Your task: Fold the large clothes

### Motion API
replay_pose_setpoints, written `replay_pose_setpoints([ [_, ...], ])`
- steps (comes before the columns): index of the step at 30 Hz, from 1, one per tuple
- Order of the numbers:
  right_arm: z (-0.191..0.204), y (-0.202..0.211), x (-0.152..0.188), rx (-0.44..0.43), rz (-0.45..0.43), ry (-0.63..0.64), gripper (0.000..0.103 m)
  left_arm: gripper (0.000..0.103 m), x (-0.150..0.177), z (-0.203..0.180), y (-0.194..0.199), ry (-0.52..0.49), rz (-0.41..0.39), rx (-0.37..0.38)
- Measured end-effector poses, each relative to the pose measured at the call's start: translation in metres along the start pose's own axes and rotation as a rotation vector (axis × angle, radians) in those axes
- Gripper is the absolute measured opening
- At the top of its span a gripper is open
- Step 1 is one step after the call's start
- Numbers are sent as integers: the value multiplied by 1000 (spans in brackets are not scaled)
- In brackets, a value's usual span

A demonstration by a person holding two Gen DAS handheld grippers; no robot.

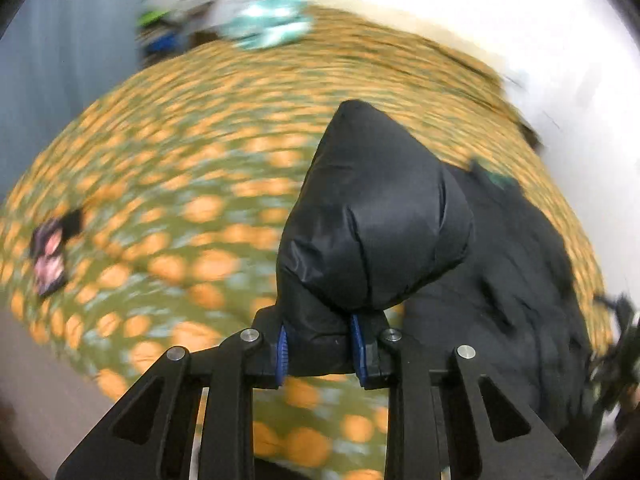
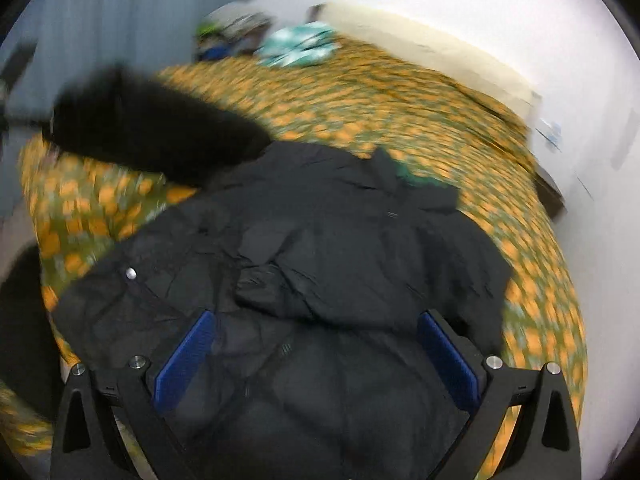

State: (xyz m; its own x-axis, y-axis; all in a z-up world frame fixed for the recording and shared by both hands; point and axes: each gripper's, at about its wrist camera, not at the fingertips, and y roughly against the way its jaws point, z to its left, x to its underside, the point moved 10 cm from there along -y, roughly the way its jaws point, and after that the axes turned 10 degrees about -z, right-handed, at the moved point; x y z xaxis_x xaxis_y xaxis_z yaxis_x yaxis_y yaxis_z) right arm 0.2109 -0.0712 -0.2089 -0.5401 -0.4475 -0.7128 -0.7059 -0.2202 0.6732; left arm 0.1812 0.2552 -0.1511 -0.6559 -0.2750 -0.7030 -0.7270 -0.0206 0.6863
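Note:
A black padded jacket (image 2: 340, 248) lies spread on a bed with an orange-and-green patterned cover (image 2: 400, 92). My left gripper (image 1: 320, 350) is shut on a puffy part of the black jacket (image 1: 372, 216), apparently a sleeve, and holds it lifted above the bed. In the right wrist view that lifted part shows as a blurred black shape (image 2: 152, 128) at the upper left. My right gripper (image 2: 316, 352) is open, its blue pads (image 2: 184, 356) spread wide just over the jacket's near part.
A teal-and-white cloth (image 2: 296, 50) and a pile of grey, green and blue items (image 2: 228, 36) sit at the bed's far end. A small dark and pink object (image 1: 50, 256) lies on the cover at the left. A white wall (image 2: 520, 20) runs along the right.

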Motion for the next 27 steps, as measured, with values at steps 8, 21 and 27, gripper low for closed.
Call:
replay_pose_setpoints([
  [8,41,-119,14,25,118,109,103,42,41,84,-66,169,113,-200],
  [21,10,-89,4,19,81,-154,24,80,95,58,-7,206,16,-158],
  [27,-45,0,-35,64,-113,-308,14,80,105,14,5,133,12,-101],
])
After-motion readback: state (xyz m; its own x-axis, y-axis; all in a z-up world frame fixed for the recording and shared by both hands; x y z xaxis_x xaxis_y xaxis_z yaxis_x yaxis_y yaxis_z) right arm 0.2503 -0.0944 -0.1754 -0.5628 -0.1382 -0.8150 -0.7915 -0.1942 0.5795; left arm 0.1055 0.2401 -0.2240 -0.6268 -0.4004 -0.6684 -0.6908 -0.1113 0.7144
